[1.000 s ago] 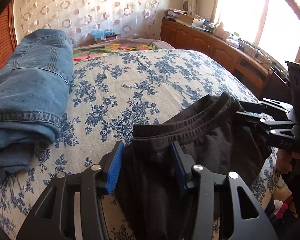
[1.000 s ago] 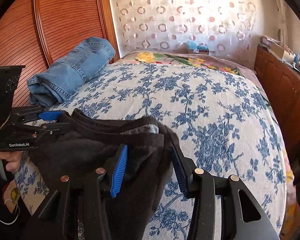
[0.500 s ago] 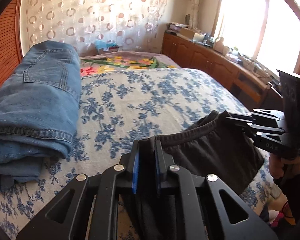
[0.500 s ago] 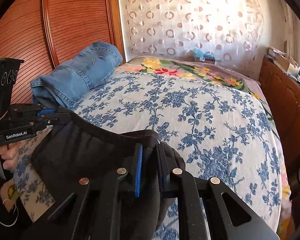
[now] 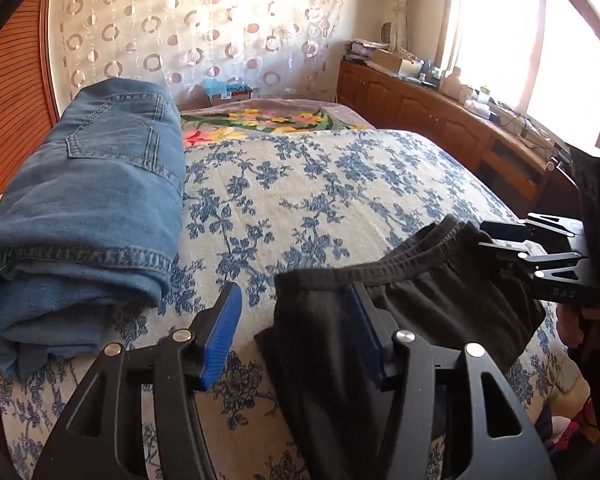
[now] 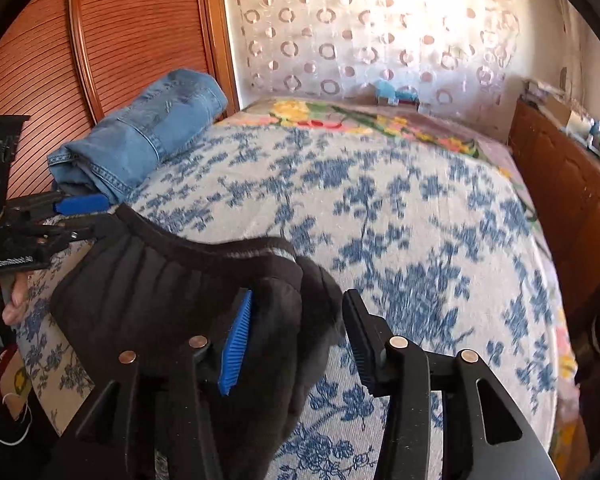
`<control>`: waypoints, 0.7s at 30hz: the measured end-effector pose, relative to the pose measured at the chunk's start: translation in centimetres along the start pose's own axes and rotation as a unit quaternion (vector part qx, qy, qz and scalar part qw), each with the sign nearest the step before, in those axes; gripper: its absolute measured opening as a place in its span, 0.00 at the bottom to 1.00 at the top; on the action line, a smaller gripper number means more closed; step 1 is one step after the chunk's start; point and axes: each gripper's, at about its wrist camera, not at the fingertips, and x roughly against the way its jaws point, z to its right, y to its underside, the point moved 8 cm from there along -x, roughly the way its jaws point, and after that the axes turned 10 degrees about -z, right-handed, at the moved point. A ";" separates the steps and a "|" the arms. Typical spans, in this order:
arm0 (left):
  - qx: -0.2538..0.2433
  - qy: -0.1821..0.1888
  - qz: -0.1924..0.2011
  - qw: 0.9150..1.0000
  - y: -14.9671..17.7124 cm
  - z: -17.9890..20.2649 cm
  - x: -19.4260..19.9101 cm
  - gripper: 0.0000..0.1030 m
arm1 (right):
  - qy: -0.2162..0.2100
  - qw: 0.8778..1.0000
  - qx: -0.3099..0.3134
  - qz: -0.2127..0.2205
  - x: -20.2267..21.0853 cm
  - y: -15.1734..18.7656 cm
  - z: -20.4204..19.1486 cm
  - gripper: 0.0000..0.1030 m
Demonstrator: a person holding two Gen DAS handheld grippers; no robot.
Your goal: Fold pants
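Observation:
Black pants (image 5: pixel 440 304) lie at the near edge of the bed, their elastic waistband stretched across it, the rest hanging over the front. My left gripper (image 5: pixel 294 332) is opening at the waistband's left corner; the cloth rests against the right pad and the left pad stands free. My right gripper (image 6: pixel 298 340) is opening too, with the right corner of the pants (image 6: pixel 160 292) loose between its blue pads. Each view shows the other gripper at the waistband's far end: the right gripper (image 5: pixel 488 236) and the left gripper (image 6: pixel 96 216).
Folded blue jeans (image 5: pixel 100 200) lie at the bed's left side, beside a slatted wooden wardrobe (image 6: pixel 100 40). The blue-flowered bedspread (image 5: pixel 320 200) stretches behind the pants to a bright floral blanket (image 5: pixel 260 120). A cluttered wooden cabinet (image 5: pixel 440 112) runs under the window on the right.
Half a second ago both grippers were shut on the black waistband; now both sets of jaws stand apart and the cloth lies loose on the bed.

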 end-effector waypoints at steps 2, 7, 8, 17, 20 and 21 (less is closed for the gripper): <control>-0.001 -0.005 -0.001 1.000 0.4 0.0 0.0 0.55 | -0.006 1.000 -0.009 -0.015 -0.7 0.3 0.4 0.48; -0.007 -0.012 -0.022 1.000 1.6 -0.1 -1.0 0.55 | -0.020 0.999 -0.031 -0.026 -1.5 -0.2 0.9 0.50; -0.007 -0.015 -0.030 0.999 1.8 -0.2 -1.5 0.55 | -0.021 0.999 -0.035 -0.027 -1.7 -0.3 1.0 0.51; -0.004 -0.010 -0.052 0.999 2.6 -0.3 -2.5 0.60 | -0.019 0.999 -0.034 -0.022 -2.4 -0.3 1.0 0.58; -0.009 -0.016 -0.053 0.998 2.4 -0.1 -2.7 0.63 | -0.014 0.999 -0.021 -0.025 -2.6 -0.3 0.5 0.64; -0.007 -0.016 -0.054 0.998 2.3 -0.2 -2.8 0.65 | -0.007 0.999 -0.017 -0.027 -2.7 -0.3 0.3 0.64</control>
